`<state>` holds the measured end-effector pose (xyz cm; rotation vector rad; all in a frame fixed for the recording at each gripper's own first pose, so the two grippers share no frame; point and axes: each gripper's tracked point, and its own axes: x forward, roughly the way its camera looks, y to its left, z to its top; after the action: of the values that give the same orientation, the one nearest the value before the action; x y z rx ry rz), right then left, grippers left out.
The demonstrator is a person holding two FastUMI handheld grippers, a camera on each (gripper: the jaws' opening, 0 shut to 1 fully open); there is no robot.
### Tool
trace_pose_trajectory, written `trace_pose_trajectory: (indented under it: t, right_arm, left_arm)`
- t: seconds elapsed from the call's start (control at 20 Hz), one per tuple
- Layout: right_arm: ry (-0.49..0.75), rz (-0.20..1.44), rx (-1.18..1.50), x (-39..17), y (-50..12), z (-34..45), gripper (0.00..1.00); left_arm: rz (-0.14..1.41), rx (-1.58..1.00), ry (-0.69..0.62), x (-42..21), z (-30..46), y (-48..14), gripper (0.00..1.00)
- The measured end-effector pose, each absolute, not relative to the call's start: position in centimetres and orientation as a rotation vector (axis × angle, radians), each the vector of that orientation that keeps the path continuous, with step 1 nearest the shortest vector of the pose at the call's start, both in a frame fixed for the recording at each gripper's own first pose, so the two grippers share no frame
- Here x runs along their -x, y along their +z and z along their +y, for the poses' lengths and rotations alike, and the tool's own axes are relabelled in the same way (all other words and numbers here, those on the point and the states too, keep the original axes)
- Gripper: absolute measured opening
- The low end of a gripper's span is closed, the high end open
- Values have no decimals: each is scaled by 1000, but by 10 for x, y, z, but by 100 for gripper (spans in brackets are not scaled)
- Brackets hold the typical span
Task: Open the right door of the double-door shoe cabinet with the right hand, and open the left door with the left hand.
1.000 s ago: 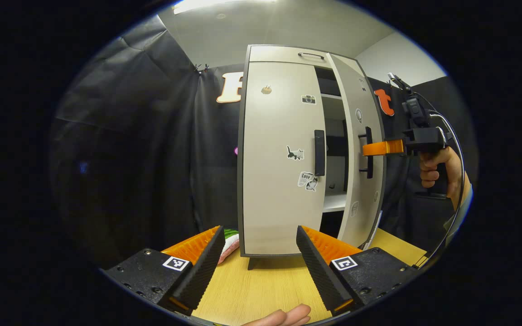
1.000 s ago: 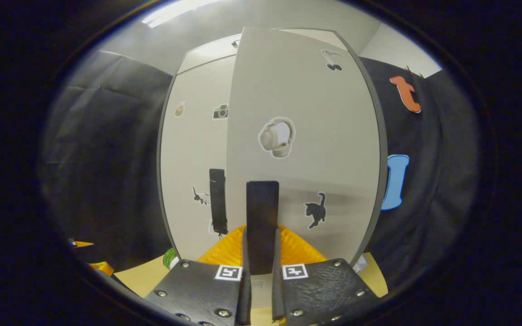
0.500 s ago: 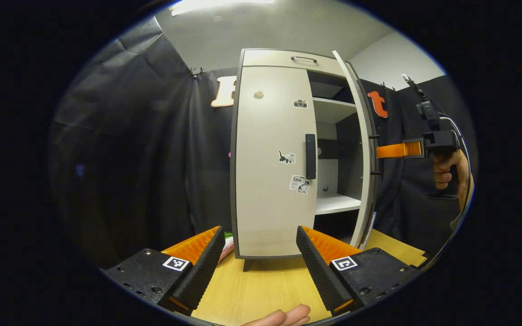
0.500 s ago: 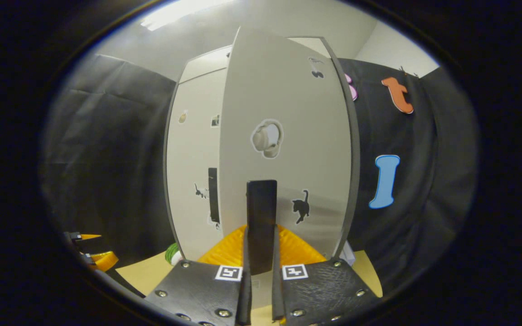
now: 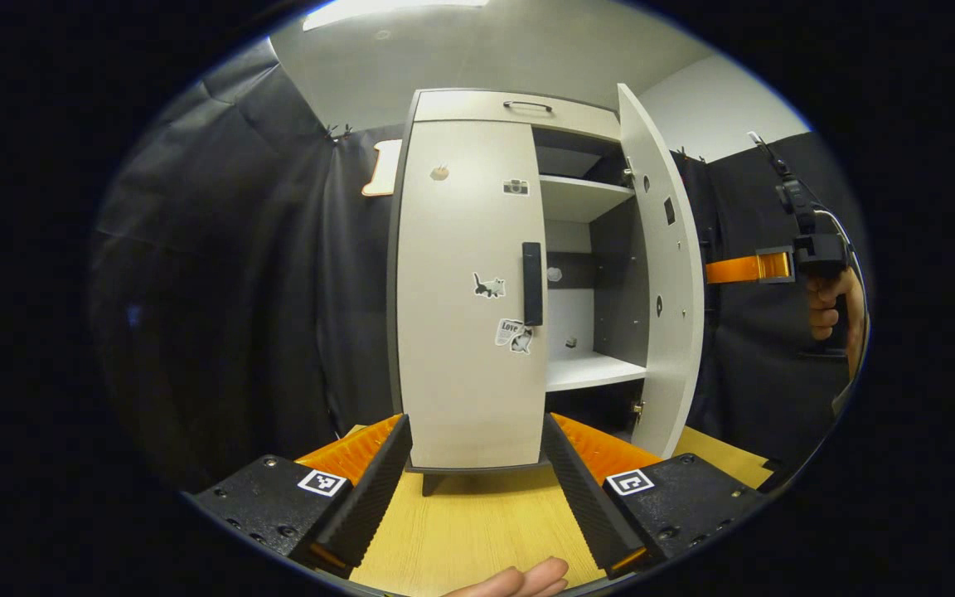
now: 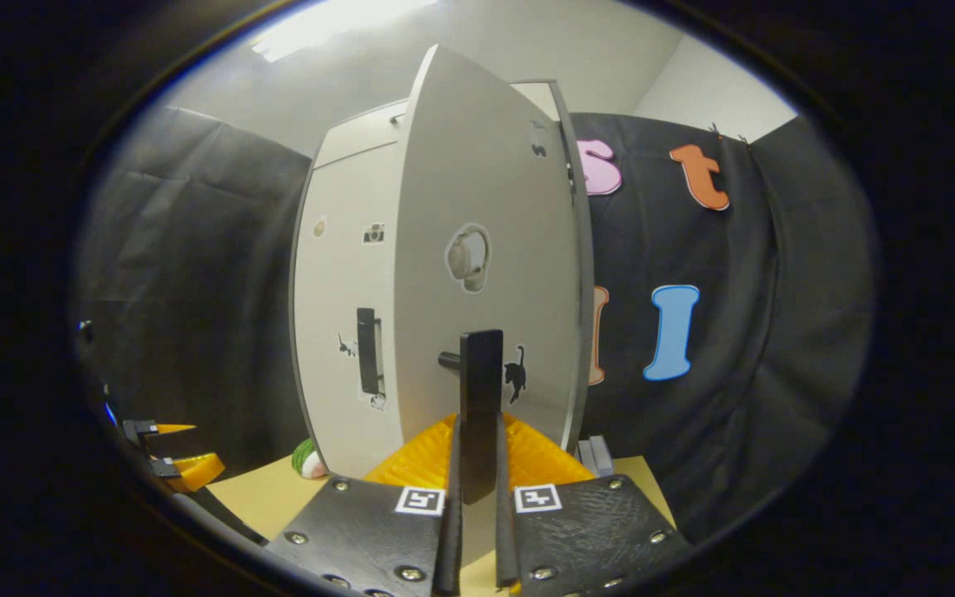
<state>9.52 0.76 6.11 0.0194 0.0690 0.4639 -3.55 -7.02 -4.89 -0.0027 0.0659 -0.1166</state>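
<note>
The pale shoe cabinet stands on the wooden table. Its left door (image 5: pixel 465 290) is closed, with the black bar handle (image 5: pixel 532 283) free. The right door (image 5: pixel 664 274) is swung wide, its inner face toward the left gripper view. In the right gripper view the right door (image 6: pixel 486 274) shows its outer face, and my right gripper (image 6: pixel 477 452) is shut on that door's black handle (image 6: pixel 480 390). My left gripper (image 5: pixel 473 424) is held open low in front of the left door, apart from it. The right gripper (image 5: pixel 726 270) reaches in behind the open door's edge.
Inside the cabinet are white shelves (image 5: pixel 589 371). A drawer with a small handle (image 5: pixel 527 105) tops the cabinet. The wooden table (image 5: pixel 477 531) runs under my left gripper. A green and white thing (image 6: pixel 307 460) lies by the cabinet's left foot. A hand (image 5: pixel 519 580) shows at the bottom edge.
The right door has swung from part open to wide open, pulled by my right gripper on its handle. The left gripper stays open and has shifted slightly to the right.
</note>
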Motion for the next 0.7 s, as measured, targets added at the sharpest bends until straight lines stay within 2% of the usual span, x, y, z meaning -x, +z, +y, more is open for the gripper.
trace_pose_trajectory:
  t: [0.4, 0.55, 0.65, 0.7]
  right_arm:
    - [465, 56, -28, -98, 63, -20, 16]
    - [405, 54, -17, -115, 61, -38, 16]
    - [291, 28, -6, -145, 51, -69, 16]
    - [239, 33, -12, -145, 55, -90, 1]
  left_arm:
    - [92, 15, -137, 29, -85, -61, 98]
    - [98, 7, -131, 27, -84, -65, 98]
    - [91, 7, -139, 27, -86, -65, 98]
    - [90, 9, -142, 28, -87, -64, 98]
